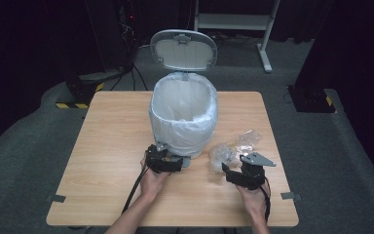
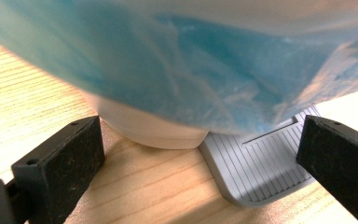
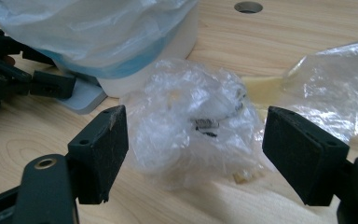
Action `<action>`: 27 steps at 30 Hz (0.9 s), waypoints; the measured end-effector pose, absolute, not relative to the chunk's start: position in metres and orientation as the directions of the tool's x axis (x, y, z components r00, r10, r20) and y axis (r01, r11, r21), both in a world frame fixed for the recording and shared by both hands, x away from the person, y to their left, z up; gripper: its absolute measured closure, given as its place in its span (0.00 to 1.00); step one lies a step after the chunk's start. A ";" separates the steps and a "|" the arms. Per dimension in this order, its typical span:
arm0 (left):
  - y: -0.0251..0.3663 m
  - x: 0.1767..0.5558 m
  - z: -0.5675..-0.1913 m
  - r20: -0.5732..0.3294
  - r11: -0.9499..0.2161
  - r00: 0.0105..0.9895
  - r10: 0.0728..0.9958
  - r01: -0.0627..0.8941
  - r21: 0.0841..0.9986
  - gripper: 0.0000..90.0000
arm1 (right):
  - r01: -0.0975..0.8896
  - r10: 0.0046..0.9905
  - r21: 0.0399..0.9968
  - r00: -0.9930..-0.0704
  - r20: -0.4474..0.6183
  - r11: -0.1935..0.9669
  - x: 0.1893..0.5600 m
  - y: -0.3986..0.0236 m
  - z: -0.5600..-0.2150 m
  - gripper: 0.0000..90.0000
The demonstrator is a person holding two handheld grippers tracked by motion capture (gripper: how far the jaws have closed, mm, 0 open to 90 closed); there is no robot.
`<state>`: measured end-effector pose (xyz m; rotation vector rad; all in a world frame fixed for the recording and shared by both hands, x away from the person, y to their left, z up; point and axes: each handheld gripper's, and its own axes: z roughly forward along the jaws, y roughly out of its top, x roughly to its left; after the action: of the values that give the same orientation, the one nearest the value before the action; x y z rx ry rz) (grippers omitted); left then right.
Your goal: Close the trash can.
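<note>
Wrapper (image 3: 191,135), a crumpled clear plastic ball, lies on the table (image 1: 107,146) toward the right edge, directly ahead of the right tool (image 1: 242,171) and centred between its jaws. Those jaws stand wide open, one on each side of the ball, touching nothing. The ball has no marked long axis; it is roughly round. A second clear plastic piece (image 3: 331,93) lies just beyond it, toward the far right corner.

Bin (image 1: 183,114), lined with a white bag, stands mid-table with its lid (image 1: 184,48) raised. It lies to the left of the wrapper and close beside it. The left tool (image 1: 163,161) sits at the bin's near base, jaws open, with the grey pedal (image 2: 261,168) between them; whether a jaw presses the pedal cannot be told.

Judgement: the right hand is nearer the wrapper; the next move likely closes on it, then lifts leftward over the rim.

Count: two tools, one bin, two plastic pieces.
</note>
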<state>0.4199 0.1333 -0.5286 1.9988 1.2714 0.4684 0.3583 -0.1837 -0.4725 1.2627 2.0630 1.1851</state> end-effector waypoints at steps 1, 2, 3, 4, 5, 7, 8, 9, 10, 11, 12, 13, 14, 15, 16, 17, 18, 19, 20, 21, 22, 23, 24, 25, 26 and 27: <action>0.133 0.420 -0.529 -0.069 -0.263 0.450 0.890 0.633 0.729 0.01 | 0.489 0.872 0.844 -0.487 0.056 0.219 0.360 -0.182 -0.472 0.25; 0.133 0.420 -0.529 -0.070 -0.263 0.450 0.890 0.633 0.729 0.01 | 0.490 0.871 0.843 -0.488 0.054 0.223 0.362 -0.181 -0.472 0.25; 0.133 0.420 -0.529 -0.069 -0.263 0.450 0.890 0.633 0.729 0.01 | 0.491 0.870 0.841 -0.490 0.051 0.227 0.363 -0.180 -0.471 0.25; 0.133 0.420 -0.529 -0.070 -0.263 0.450 0.890 0.632 0.729 0.01 | 0.492 0.870 0.841 -0.490 0.052 0.227 0.365 -0.178 -0.471 0.25; 0.133 0.420 -0.529 -0.070 -0.263 0.450 0.890 0.632 0.729 0.01 | 0.494 0.870 0.839 -0.491 0.054 0.227 0.366 -0.177 -0.471 0.25; 0.133 0.420 -0.529 -0.071 -0.262 0.450 0.890 0.634 0.728 0.01 | 0.501 0.868 0.834 -0.493 0.057 0.231 0.370 -0.175 -0.472 0.25; 0.133 0.420 -0.529 -0.072 -0.261 0.450 0.890 0.633 0.729 0.01 | 0.500 0.867 0.833 -0.496 0.050 0.238 0.371 -0.174 -0.472 0.25; 0.133 0.420 -0.529 -0.072 -0.261 0.449 0.890 0.633 0.729 0.01 | 0.505 0.868 0.829 -0.495 0.050 0.240 0.373 -0.172 -0.472 0.25; 0.133 0.420 -0.529 -0.072 -0.261 0.449 0.890 0.633 0.729 0.01 | 0.505 0.868 0.829 -0.495 0.050 0.240 0.373 -0.172 -0.472 0.25; 0.133 0.420 -0.529 -0.071 -0.261 0.449 0.891 0.633 0.729 0.01 | 0.508 0.867 0.826 -0.497 0.051 0.242 0.375 -0.172 -0.473 0.25; 0.132 0.420 -0.529 -0.082 -0.244 0.440 0.894 0.632 0.736 0.01 | 0.510 0.868 0.825 -0.494 0.049 0.243 0.378 -0.170 -0.474 0.25; 0.131 0.420 -0.530 -0.095 -0.223 0.429 0.898 0.630 0.744 0.01 | 0.516 0.870 0.821 -0.490 0.049 0.244 0.378 -0.169 -0.474 0.25; 0.131 0.420 -0.530 -0.091 -0.227 0.431 0.898 0.630 0.743 0.01 | 0.517 0.871 0.818 -0.490 0.044 0.250 0.380 -0.168 -0.475 0.25; 0.131 0.420 -0.529 -0.083 -0.237 0.436 0.896 0.629 0.740 0.01 | 0.519 0.871 0.816 -0.490 0.039 0.256 0.382 -0.167 -0.476 0.24; 0.131 0.420 -0.529 -0.082 -0.238 0.436 0.896 0.629 0.740 0.01 | 0.528 0.873 0.810 -0.486 0.043 0.254 0.383 -0.166 -0.478 0.24; 0.131 0.420 -0.529 -0.084 -0.236 0.435 0.897 0.629 0.741 0.01 | 0.532 0.872 0.806 -0.487 0.042 0.258 0.384 -0.166 -0.479 0.24; 0.131 0.420 -0.529 -0.084 -0.236 0.435 0.896 0.629 0.741 0.01 | 0.538 0.873 0.802 -0.486 0.046 0.258 0.385 -0.166 -0.480 0.25; 0.131 0.420 -0.529 -0.084 -0.236 0.435 0.896 0.629 0.741 0.01 | 0.544 0.873 0.798 -0.486 0.047 0.260 0.386 -0.165 -0.482 0.25; 0.131 0.420 -0.529 -0.084 -0.236 0.435 0.896 0.629 0.741 0.01 | 0.544 0.873 0.798 -0.486 0.047 0.260 0.386 -0.165 -0.482 0.25; 0.131 0.420 -0.530 -0.085 -0.235 0.435 0.897 0.629 0.741 0.01 | 0.547 0.872 0.794 -0.488 0.045 0.265 0.388 -0.166 -0.483 0.25; 0.131 0.420 -0.530 -0.086 -0.234 0.434 0.897 0.629 0.741 0.01 | 0.560 0.873 0.786 -0.484 0.054 0.262 0.390 -0.166 -0.487 0.26; 0.131 0.420 -0.530 -0.086 -0.234 0.434 0.897 0.629 0.741 0.01 | 0.560 0.873 0.786 -0.484 0.054 0.262 0.390 -0.166 -0.487 0.26; 0.131 0.420 -0.530 -0.086 -0.234 0.434 0.897 0.629 0.741 0.01 | 0.568 0.873 0.781 -0.484 0.061 0.260 0.391 -0.166 -0.489 0.28; 0.131 0.420 -0.530 -0.086 -0.234 0.434 0.897 0.629 0.741 0.01 | 0.570 0.871 0.779 -0.488 0.064 0.261 0.392 -0.166 -0.491 0.28; 0.131 0.420 -0.530 -0.086 -0.234 0.434 0.897 0.629 0.741 0.01 | 0.570 0.871 0.779 -0.488 0.064 0.261 0.392 -0.166 -0.491 0.28; 0.131 0.420 -0.530 -0.086 -0.234 0.434 0.897 0.629 0.741 0.01 | 0.573 0.870 0.777 -0.488 0.070 0.259 0.392 -0.166 -0.492 0.28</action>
<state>0.4195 0.1311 -0.5295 1.9639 1.2840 0.4703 0.3920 -0.1660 -0.4923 1.3160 2.1634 1.0917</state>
